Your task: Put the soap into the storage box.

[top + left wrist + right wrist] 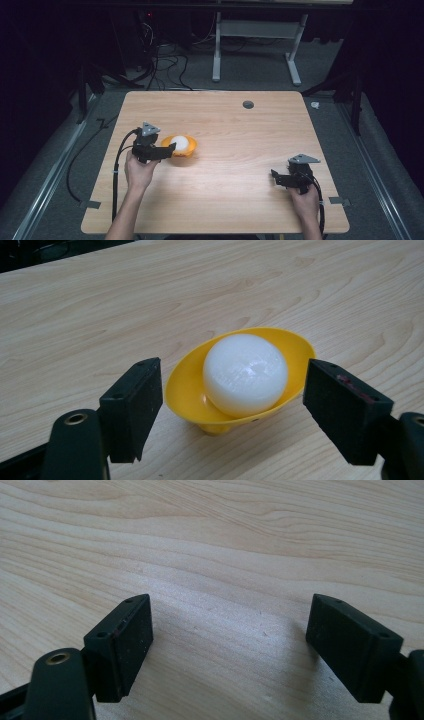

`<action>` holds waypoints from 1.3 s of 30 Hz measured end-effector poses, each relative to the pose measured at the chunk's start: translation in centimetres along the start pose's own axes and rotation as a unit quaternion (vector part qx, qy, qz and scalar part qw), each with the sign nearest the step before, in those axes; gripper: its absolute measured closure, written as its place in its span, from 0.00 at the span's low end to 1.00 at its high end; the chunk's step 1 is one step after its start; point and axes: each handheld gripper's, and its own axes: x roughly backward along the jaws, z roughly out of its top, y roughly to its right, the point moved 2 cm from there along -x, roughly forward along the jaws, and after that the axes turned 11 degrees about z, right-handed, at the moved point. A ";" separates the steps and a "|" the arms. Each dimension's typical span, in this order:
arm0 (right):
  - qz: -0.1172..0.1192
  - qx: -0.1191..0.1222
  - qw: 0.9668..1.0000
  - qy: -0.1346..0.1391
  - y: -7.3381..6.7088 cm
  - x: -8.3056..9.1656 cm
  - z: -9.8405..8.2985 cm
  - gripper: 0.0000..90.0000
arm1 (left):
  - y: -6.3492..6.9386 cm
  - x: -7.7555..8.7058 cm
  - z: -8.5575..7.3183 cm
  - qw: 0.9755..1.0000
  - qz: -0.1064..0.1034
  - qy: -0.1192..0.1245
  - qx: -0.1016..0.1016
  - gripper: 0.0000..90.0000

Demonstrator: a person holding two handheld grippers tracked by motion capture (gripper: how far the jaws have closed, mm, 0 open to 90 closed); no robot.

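A small yellow bowl sits on the wooden table left of centre, with a white ball resting in it. My left gripper is open, its two black jaws standing on either side of the bowl's near rim, close to it but apart from it. Near the table's right front, my right gripper is open over bare wood, with nothing between its jaws.
The wooden table has a dark round grommet hole at the back. Beyond the table are a white desk frame and loose cables on the grey floor. Black cables trail off the table's left edge.
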 end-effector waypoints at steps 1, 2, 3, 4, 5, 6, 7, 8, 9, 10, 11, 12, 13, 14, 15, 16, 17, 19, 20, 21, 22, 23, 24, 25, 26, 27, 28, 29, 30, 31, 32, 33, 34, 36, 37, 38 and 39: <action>0.000 0.000 1.000 0.000 0.0 0.0 0.0 0.22 | -0.1 0.1 -0.1 1.000 0.001 0.001 0.002 0.27; 0.000 0.001 1.000 0.000 0.0 0.0 0.0 0.22 | -0.2 0.2 -0.1 1.000 0.001 0.002 0.003 0.27; 0.000 0.000 1.000 0.000 0.0 0.0 0.0 0.22 | -0.3 0.3 -0.2 1.000 0.002 0.002 0.004 0.27; 0.000 0.000 1.000 0.000 0.0 0.0 0.0 0.22 | -0.4 0.4 -0.2 1.000 0.000 0.003 0.007 0.27; 0.000 0.001 1.000 0.000 0.0 0.0 0.0 0.22 | -0.5 0.5 -0.3 1.000 0.000 0.003 0.008 0.27; 0.000 0.001 1.000 0.000 0.0 0.0 0.0 0.22 | -0.5 0.6 -0.3 1.000 0.000 0.004 0.009 0.27; -0.001 0.000 1.000 0.000 0.0 0.0 0.0 0.22 | -0.5 0.7 -0.3 1.000 0.001 0.005 0.009 0.27; 0.000 0.001 1.000 0.000 0.0 0.0 0.0 0.22 | -0.6 0.9 -0.4 1.000 0.003 0.005 0.007 0.27; 0.000 0.001 1.000 0.000 0.0 0.0 0.0 0.22 | -0.5 1.1 -0.5 1.000 0.015 0.006 -0.001 0.27; 0.000 0.001 1.000 0.000 0.0 0.0 0.0 0.22 | -0.5 1.1 -0.5 1.000 0.015 0.006 -0.001 0.27; 0.000 0.001 1.000 0.000 0.0 0.0 0.0 0.22 | -0.4 1.3 -0.6 1.000 0.021 0.008 -0.005 0.27; 0.000 0.001 1.000 0.000 0.0 0.0 0.0 0.22 | -0.4 1.3 -0.6 1.000 0.021 0.008 -0.005 0.27; 0.000 0.000 1.000 0.000 0.0 0.0 0.0 0.22 | -0.4 1.5 -0.7 1.000 0.022 0.009 -0.005 0.27; 0.000 0.001 1.000 0.000 0.0 0.0 0.0 0.22 | -0.4 1.6 -0.7 1.000 0.022 0.010 -0.005 0.27; 0.000 -0.001 1.000 0.000 0.0 0.0 0.0 0.22 | -0.4 1.7 -0.8 1.000 0.021 0.011 -0.003 0.27; -0.001 -0.002 1.000 0.000 0.0 0.0 0.0 0.22 | -0.4 1.8 -0.8 1.000 0.020 0.012 -0.001 0.27; -0.001 -0.002 1.000 0.000 0.0 0.0 0.0 0.22 | -0.5 1.9 -0.9 1.000 0.018 0.011 0.000 0.27; -0.001 -0.001 1.000 0.000 0.0 0.0 0.0 0.22 | -0.6 2.1 -1.0 1.000 0.018 0.011 0.002 0.27; -0.001 -0.002 1.000 0.000 0.0 0.0 0.0 0.22 | -0.6 2.2 -1.1 1.000 0.017 0.011 0.003 0.27; -0.001 -0.002 1.000 0.000 0.0 0.0 0.0 0.22 | -0.6 2.3 -1.1 1.000 0.016 0.012 0.004 0.27; -0.001 -0.002 1.000 0.000 0.0 0.0 0.0 0.22 | -0.7 2.5 -1.2 1.000 0.016 0.013 0.006 0.27; -0.001 -0.002 1.000 0.000 0.0 0.0 0.0 0.22 | -0.7 2.6 -1.3 1.000 0.017 0.015 0.008 0.27; -0.001 -0.002 1.000 0.000 0.0 0.0 0.0 0.22 | -0.8 2.7 -1.4 1.000 0.017 0.015 0.009 0.27; -0.001 -0.002 1.000 0.000 0.0 0.0 0.0 0.22 | -0.8 2.8 -1.4 1.000 0.016 0.017 0.012 0.27; -0.001 -0.002 1.000 0.000 0.0 0.0 0.0 0.22 | -0.9 2.9 -1.5 1.000 0.017 0.016 0.011 0.27; -0.001 -0.002 1.000 0.000 0.0 0.0 0.0 0.22 | -1.0 3.0 -1.6 1.000 0.018 0.019 0.015 0.27; -0.001 -0.002 1.000 0.000 0.0 0.0 0.0 0.22 | -1.1 3.1 -1.8 0.999 0.019 0.020 0.019 0.27; -0.001 -0.002 1.000 0.000 0.0 0.0 0.0 0.22 | -1.2 3.2 -1.8 0.999 0.018 0.020 0.022 0.27; -0.001 -0.002 1.000 0.000 0.0 0.0 0.0 0.22 | -1.2 3.4 -2.0 0.999 0.019 0.021 0.024 0.27; -0.001 -0.002 1.000 0.000 0.0 0.0 0.0 0.22 | -1.3 3.5 -2.1 0.999 0.019 0.023 0.027 0.27; -0.001 -0.001 1.000 0.000 0.0 0.0 0.0 0.22 | -1.4 3.6 -2.2 0.999 0.020 0.022 0.026 0.27; -0.001 -0.001 1.000 0.000 0.0 0.0 0.0 0.22 | -1.4 3.7 -2.2 0.999 0.021 0.023 0.028 0.27; -0.001 -0.002 1.000 0.000 0.0 0.0 0.0 0.22 | -1.5 3.8 -2.3 0.999 0.021 0.023 0.028 0.27; -0.001 -0.002 1.000 0.000 0.0 0.0 0.0 0.22 | -1.6 4.0 -2.5 0.999 0.021 0.026 0.031 0.27; -0.002 -0.002 1.000 0.000 0.0 0.0 0.0 0.22 | -1.7 4.1 -2.5 0.999 0.021 0.026 0.032 0.27; -0.001 -0.001 1.000 0.000 0.0 0.0 0.0 0.22 | -1.7 4.2 -2.6 0.999 0.020 0.027 0.033 0.27; -0.001 -0.001 1.000 0.000 0.0 0.0 0.0 0.22 | -1.7 4.3 -2.7 0.999 0.021 0.027 0.034 0.27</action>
